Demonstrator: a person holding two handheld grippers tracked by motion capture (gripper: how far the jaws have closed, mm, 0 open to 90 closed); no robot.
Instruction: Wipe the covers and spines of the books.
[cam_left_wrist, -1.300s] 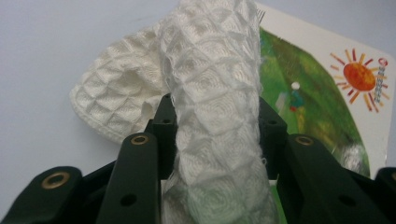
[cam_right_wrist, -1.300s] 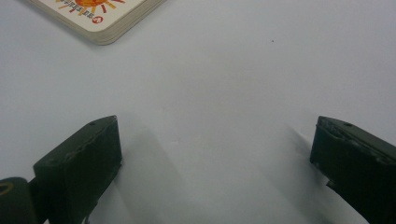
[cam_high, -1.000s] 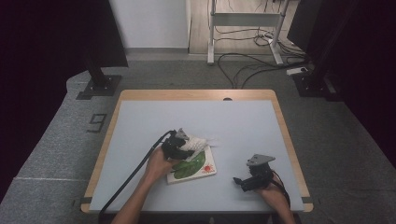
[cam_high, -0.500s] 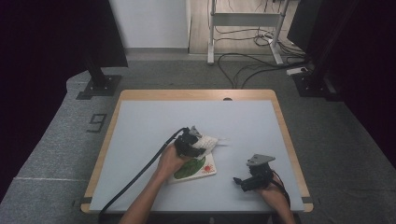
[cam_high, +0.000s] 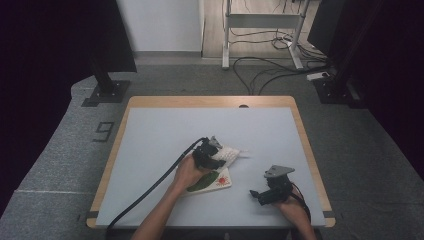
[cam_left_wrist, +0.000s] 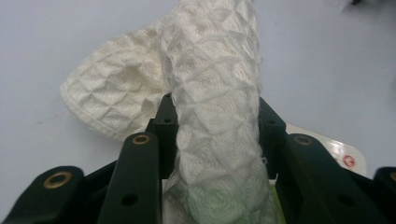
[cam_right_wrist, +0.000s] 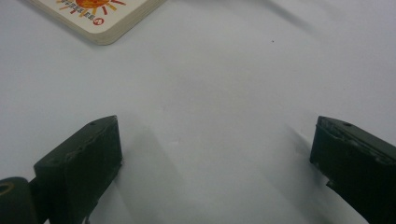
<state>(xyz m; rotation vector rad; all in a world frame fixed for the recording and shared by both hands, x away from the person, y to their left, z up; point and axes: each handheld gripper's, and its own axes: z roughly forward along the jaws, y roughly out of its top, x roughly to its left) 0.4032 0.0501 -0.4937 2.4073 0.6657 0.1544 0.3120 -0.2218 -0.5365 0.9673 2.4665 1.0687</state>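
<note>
1. We have the left gripper (cam_high: 214, 155) pinching a white quilted cloth (cam_left_wrist: 212, 107); in the left gripper view the fabric runs up between the two black jaws and folds over to the upper left of the frame, so the grip sits on a bunched fold, not a flat edge.
2. In the high view the cloth (cam_high: 229, 154) lies just right of centre, trailing to the right from the jaws, directly above a picture card (cam_high: 216, 180) with a green and orange print.
3. To do this step well, we judge that we should keep the pinch firm and carry the cloth low and level across the table (cam_high: 165, 130), so the loose end drags smoothly and does not snag the card's edge.
4. We should also watch that the free fold does not slip out: the fabric looks thick and springy, and a bunched grip can let go layer by layer.
5. The right gripper (cam_high: 260, 195) rests at the lower right of the high view with jaws spread wide and nothing between them; its own view shows bare table and a corner of the card (cam_right_wrist: 100, 16) at the upper left.
6. Compared with the earlier high view, the left gripper and cloth have shifted rightward across the card, while the right gripper has stayed where it was.
</note>
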